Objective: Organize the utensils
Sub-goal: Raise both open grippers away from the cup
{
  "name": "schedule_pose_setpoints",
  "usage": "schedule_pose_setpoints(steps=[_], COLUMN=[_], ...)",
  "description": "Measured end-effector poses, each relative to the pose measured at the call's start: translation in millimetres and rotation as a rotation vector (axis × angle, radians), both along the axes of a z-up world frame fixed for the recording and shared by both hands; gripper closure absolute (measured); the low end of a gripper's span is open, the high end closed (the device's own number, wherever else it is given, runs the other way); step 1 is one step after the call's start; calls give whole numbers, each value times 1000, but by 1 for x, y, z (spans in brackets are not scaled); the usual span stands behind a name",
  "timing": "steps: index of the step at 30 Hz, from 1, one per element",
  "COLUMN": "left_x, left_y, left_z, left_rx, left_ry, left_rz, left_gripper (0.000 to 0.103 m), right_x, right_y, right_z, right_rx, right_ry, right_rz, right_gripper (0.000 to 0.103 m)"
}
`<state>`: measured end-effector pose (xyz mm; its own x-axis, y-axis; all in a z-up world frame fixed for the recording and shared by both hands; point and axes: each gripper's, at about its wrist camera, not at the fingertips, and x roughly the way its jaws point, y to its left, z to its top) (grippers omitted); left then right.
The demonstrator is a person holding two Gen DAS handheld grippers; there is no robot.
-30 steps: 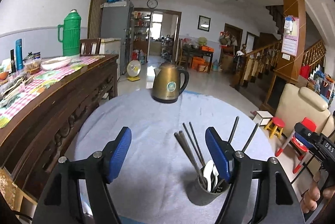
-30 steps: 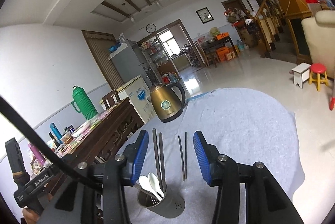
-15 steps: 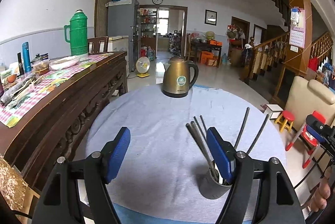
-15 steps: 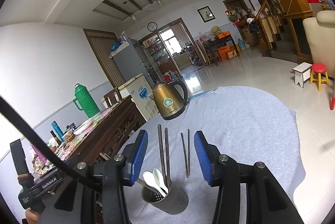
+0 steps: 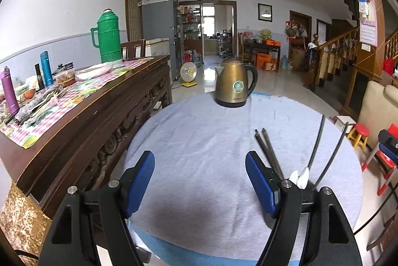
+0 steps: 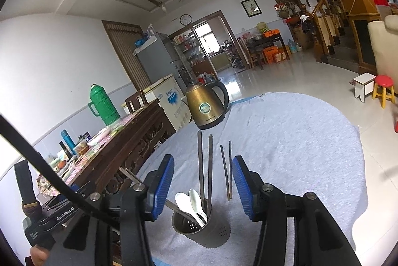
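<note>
A dark metal utensil holder [image 6: 201, 228] stands on the grey cloth of the round table [image 6: 286, 141]. It holds white spoons [image 6: 191, 201] and a thick dark pair of chopsticks [image 6: 204, 166]. A thinner pair [image 6: 227, 171] rises just right of them, close to one pad. My right gripper [image 6: 202, 187] hovers right behind the holder. Its jaws are opening, and the sticks stand between the blue pads untouched. My left gripper [image 5: 199, 186] is open over bare cloth. In its view the spoons [image 5: 302, 176] and chopsticks [image 5: 268, 154] show past its right finger [image 5: 260, 186], which hides the holder.
A brass kettle [image 5: 235, 86] stands at the table's far side. A carved wooden sideboard [image 5: 99, 116] runs close along the left, with a green thermos [image 5: 108, 37], bottles and dishes on it. An armchair [image 5: 378, 104] and a red stool [image 6: 384, 89] are to the right.
The left wrist view has swung left, so the holder has slid behind the left gripper's right finger. The right gripper's pads have spread a little wider around the chopsticks.
</note>
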<state>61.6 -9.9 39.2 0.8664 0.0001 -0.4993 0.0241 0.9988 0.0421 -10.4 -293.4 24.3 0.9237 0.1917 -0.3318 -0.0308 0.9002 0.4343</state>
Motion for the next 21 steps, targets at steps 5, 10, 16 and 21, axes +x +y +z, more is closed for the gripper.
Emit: schedule_pose_setpoints(steps=[5, 10, 16, 21], left_x=[7, 13, 18, 18], left_y=[6, 12, 12, 3], left_z=[-9, -18, -24, -25], left_rx=[16, 28, 45, 67], left_ry=[35, 58, 83, 90], left_rz=[28, 59, 75, 59], left_gripper=[27, 27, 27, 27], right_x=[5, 12, 19, 20], right_y=[5, 3, -11, -13], right_z=[-4, -11, -23, -26], right_rx=[-8, -9, 16, 15], right_ry=[11, 36, 74, 79], right_rz=[6, -10, -38, -40], right_gripper=[50, 50, 50, 49])
